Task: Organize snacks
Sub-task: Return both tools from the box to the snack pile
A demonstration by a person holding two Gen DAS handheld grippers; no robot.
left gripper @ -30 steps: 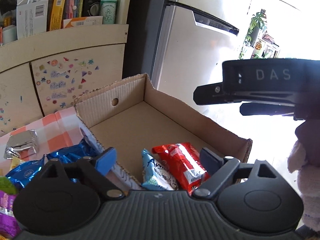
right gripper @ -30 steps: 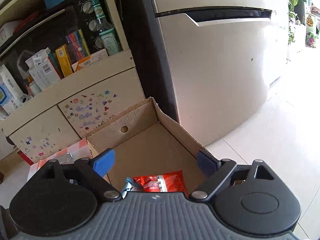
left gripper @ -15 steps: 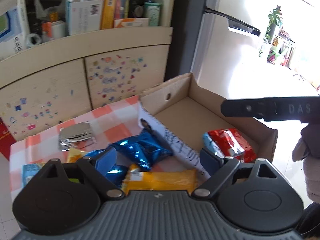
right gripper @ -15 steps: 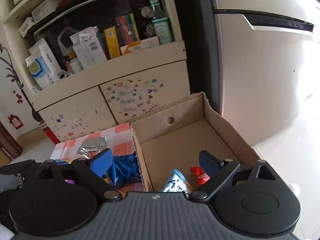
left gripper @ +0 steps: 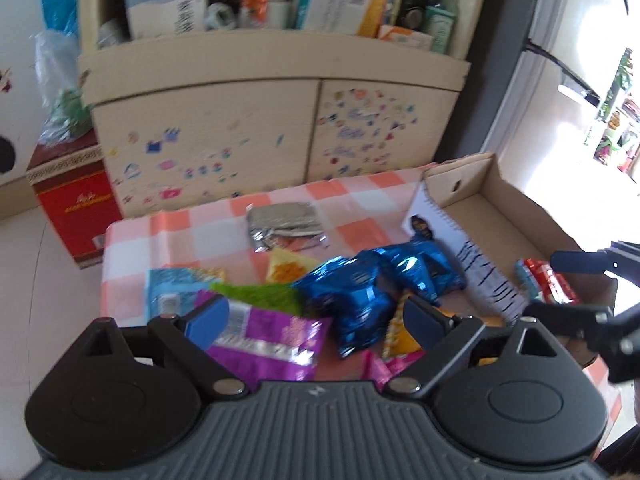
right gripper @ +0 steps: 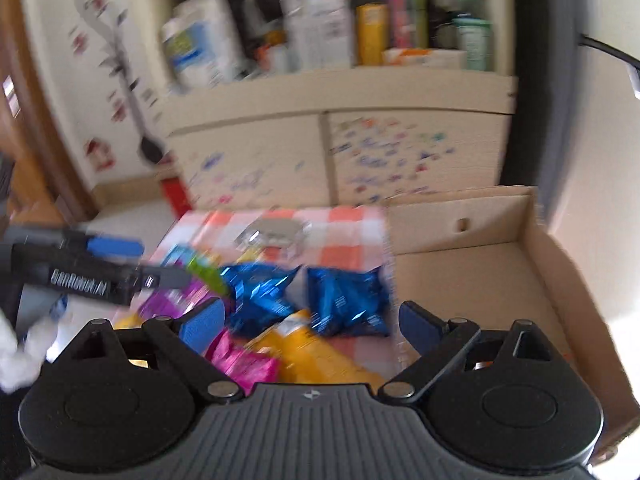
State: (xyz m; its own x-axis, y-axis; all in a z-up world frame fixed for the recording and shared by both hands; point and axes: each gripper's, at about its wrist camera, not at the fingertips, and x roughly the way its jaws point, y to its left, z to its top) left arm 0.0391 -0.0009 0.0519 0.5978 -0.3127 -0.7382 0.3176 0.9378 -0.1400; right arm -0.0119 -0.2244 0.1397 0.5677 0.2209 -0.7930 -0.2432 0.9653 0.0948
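Note:
Snack packets lie on a red-checked cloth [left gripper: 192, 224]: blue foil packets [left gripper: 372, 280] [right gripper: 344, 296], a purple packet [left gripper: 264, 344], a silver one [left gripper: 284, 224], a yellow one [right gripper: 308, 348] and a pink one [right gripper: 240, 360]. An open cardboard box [left gripper: 504, 216] [right gripper: 480, 268] stands to the right and holds a red packet [left gripper: 548, 284]. My left gripper [left gripper: 316, 320] is open above the purple and blue packets. My right gripper [right gripper: 308, 322] is open above the yellow and blue packets, left of the box.
A stickered cabinet [left gripper: 256, 128] with a cluttered shelf stands behind the cloth. A red box [left gripper: 72, 200] sits on the floor at left. A fridge [right gripper: 600, 120] stands behind the cardboard box. The right wrist view is blurred by motion.
Both grippers have swung left, away from the cardboard box and over the loose packets on the cloth. Both stay open and empty.

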